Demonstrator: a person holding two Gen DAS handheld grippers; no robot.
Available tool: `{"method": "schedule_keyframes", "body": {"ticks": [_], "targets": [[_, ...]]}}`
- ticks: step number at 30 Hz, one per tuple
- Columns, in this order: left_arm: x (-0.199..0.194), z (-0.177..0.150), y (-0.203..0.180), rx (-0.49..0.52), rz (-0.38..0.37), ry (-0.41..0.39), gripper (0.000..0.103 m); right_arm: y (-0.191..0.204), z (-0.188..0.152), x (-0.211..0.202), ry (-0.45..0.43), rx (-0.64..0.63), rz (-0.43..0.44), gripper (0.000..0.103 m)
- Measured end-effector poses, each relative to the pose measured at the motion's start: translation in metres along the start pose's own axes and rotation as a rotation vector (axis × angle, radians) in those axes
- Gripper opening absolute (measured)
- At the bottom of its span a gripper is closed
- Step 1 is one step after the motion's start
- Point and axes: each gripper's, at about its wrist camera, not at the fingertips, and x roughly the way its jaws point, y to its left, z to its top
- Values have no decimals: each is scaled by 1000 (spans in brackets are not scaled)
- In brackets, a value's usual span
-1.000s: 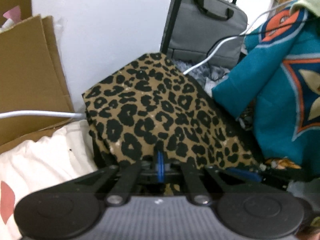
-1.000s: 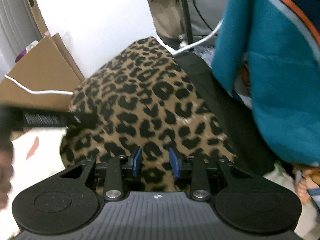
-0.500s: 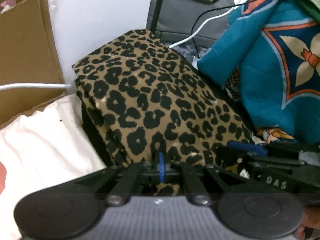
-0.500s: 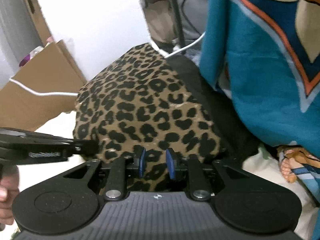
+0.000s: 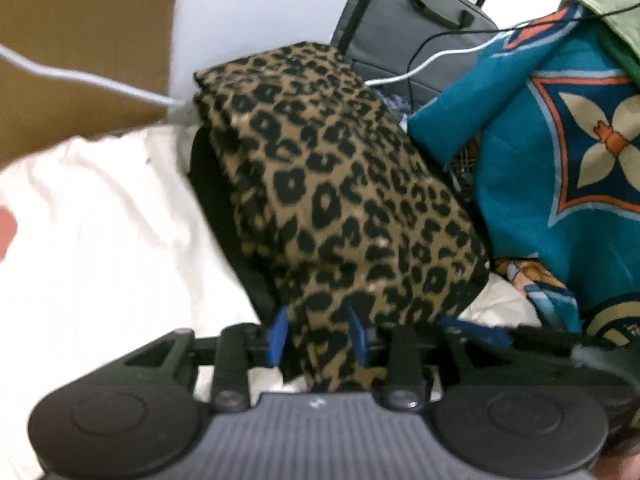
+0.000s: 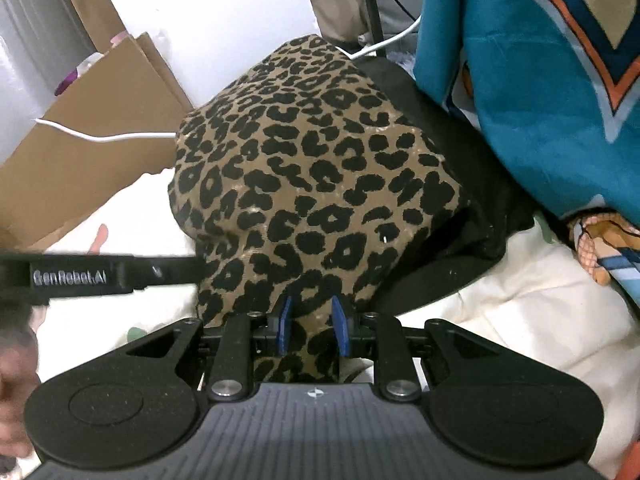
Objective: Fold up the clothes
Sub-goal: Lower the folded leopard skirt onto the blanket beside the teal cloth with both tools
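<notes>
A folded leopard-print garment lies on a black garment on the white bed. My left gripper stands at its near edge with blue fingers apart and a hanging flap of leopard cloth between them. My right gripper is at the same near edge, its fingers slightly apart with leopard fabric between them. The garment also fills the right wrist view. The left gripper's arm enters that view from the left.
A teal patterned cloth hangs at the right, also in the right wrist view. Cardboard and a white cable lie at the left. A grey bag stands behind. White bedding surrounds the pile.
My left gripper's fingers have opened from shut, and the leopard cloth's near edge now hangs loose between them. Both grippers have pulled back toward the near edge.
</notes>
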Motion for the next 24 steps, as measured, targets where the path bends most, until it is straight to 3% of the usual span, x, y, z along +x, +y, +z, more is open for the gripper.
{"method": "schedule_keyframes", "body": {"ticks": [7, 9, 10, 12, 16, 22, 24], "targets": [[12, -30, 5, -60, -17, 80, 35, 4, -8, -4, 16, -21, 0, 29], [15, -38, 6, -68, -20, 101, 24, 3, -11, -3, 27, -16, -4, 29], [16, -42, 7, -72, -22, 111, 9, 3, -12, -2, 33, -13, -6, 29], [15, -46, 9, -92, -10, 115, 0, 2, -14, -1, 41, -9, -11, 29], [9, -53, 16, -126, 3, 131, 0, 3, -13, -5, 36, 4, -8, 29], [-1, -56, 14, -78, 26, 145, 1, 6, -14, -8, 28, 26, -6, 30], [-1, -54, 15, -82, 27, 132, 10, 6, -16, -7, 36, 35, -15, 31]]}}
